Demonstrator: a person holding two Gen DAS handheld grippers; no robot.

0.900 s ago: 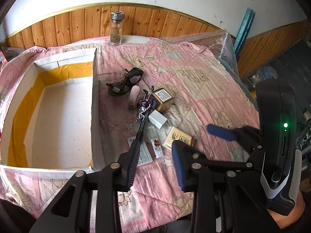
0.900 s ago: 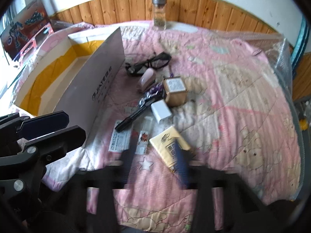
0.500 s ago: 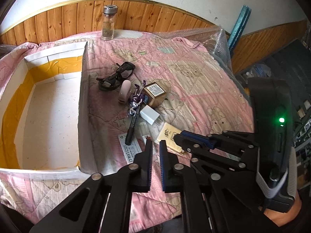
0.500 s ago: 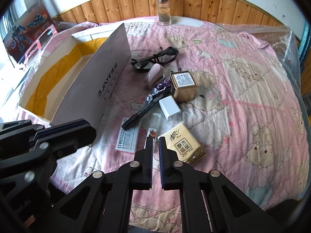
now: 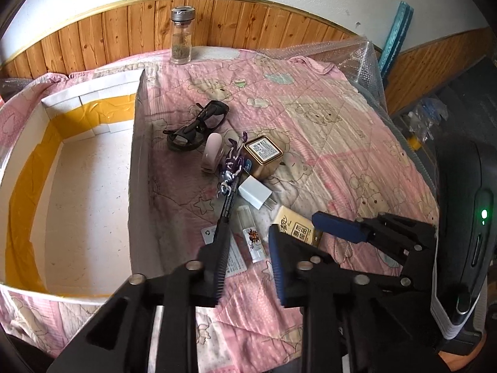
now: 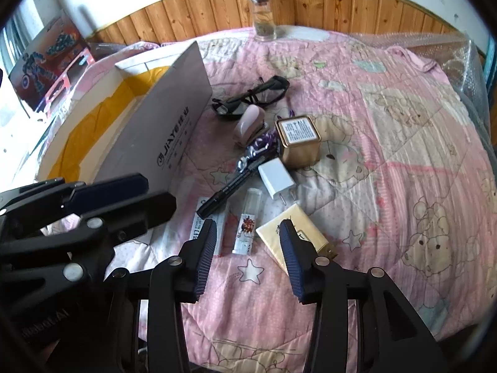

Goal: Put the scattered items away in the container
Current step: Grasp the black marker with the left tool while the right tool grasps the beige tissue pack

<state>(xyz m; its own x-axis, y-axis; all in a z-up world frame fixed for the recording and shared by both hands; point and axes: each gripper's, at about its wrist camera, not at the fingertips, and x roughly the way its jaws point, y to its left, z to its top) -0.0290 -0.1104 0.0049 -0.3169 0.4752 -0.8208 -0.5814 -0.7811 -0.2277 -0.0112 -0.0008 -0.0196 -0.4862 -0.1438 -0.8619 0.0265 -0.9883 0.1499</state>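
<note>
My right gripper [image 6: 245,248], jaws apart, hangs nearest the slim clear tube [image 6: 247,222]. Its long axis runs straight ahead between them. My left gripper [image 5: 245,262] is also apart.

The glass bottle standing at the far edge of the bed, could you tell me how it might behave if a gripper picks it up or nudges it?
The bottle is tall and narrow and stands on a soft quilt, so a nudge would probably tip it. It looks like smooth glass, likely slippery and breakable. Being round, it may roll once down.
</note>
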